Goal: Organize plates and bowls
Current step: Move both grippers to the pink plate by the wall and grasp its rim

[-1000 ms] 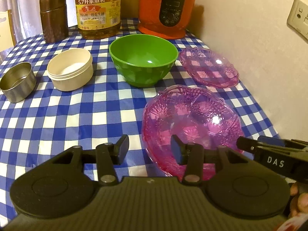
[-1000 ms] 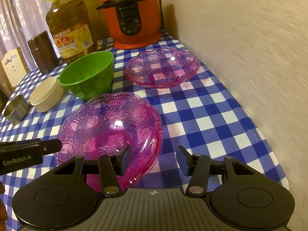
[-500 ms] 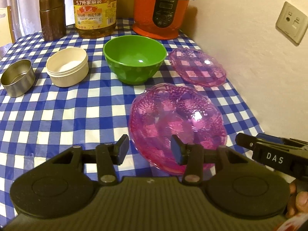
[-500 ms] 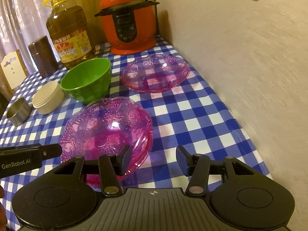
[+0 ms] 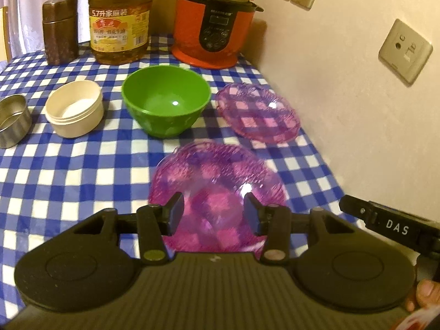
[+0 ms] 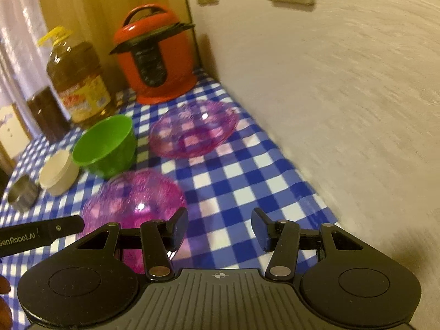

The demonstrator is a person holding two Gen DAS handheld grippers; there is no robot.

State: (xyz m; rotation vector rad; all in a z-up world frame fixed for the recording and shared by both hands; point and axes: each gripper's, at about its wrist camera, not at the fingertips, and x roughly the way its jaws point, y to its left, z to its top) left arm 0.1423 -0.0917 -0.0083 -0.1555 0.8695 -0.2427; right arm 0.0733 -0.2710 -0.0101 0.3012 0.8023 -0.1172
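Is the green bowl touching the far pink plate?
Apart. The left wrist view shows checked cloth between the green bowl and the far pink plate.

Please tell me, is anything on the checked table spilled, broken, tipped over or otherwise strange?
Nothing stands out. The green plastic bowl, the cream round tub, the small steel cup and both pink glass plates sit upright and apart on the blue checked cloth, with no visible spill or crack.

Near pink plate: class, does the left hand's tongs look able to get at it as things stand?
Probably yes: the near pink plate lies just ahead of the open left tongs, nothing between them.
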